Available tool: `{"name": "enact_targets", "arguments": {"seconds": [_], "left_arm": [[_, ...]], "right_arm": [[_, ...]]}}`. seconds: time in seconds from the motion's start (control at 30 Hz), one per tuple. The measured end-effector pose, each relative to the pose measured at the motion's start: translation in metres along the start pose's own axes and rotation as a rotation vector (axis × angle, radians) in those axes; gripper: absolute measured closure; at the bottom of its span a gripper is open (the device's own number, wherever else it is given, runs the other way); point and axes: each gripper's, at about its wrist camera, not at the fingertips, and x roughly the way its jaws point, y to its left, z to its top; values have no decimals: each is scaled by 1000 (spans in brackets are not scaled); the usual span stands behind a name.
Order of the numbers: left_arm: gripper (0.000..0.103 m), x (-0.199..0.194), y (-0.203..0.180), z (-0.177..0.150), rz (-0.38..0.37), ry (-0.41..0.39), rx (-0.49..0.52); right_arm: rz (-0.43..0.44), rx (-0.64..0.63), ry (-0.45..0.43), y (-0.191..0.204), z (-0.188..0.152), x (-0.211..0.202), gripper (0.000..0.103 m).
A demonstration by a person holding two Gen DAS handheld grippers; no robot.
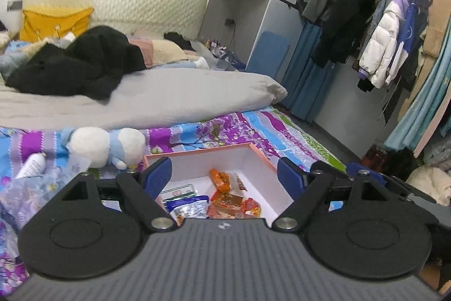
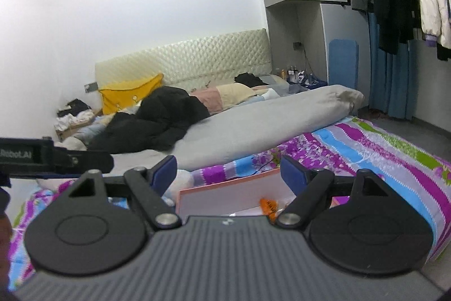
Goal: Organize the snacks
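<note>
Pink-rimmed box (image 1: pixel 262 157) sits on the floral sheet (image 1: pixel 253 126), snacks (image 1: pixel 225 199) piled in its near part. Left gripper (image 1: pixel 224 174) and right gripper (image 2: pixel 228 174) both spread wide, empty, above the box.

The left wrist view sits close above the pink-rimmed box (image 1: pixel 262 157), looking forward and down between its fingers (image 1: pixel 157 174) into it, with the bed (image 1: pixel 169 98) beyond and the clothes rack (image 1: pixel 389 27) at right. The right wrist view sits lower and flatter, facing the headboard (image 2: pixel 197 55) across the box's near wall (image 2: pixel 225 196), so little of the inside shows. Both share the box, the floral sheet (image 2: pixel 366 148), the grey duvet (image 1: pixel 197 92) and the rack.
</note>
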Motion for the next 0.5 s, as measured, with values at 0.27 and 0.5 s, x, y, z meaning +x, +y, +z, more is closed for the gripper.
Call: {"name": "enact_targets", "arguments": {"seconds": [0.27, 0.5], "left_arm": [[18, -56, -6, -28, 36, -33, 19], [18, -88, 4, -53, 98, -108, -8]], "right_arm": [[-15, -13, 14, 7, -20, -43, 21], [-29, -36, 22, 12, -41, -56, 21]]}}
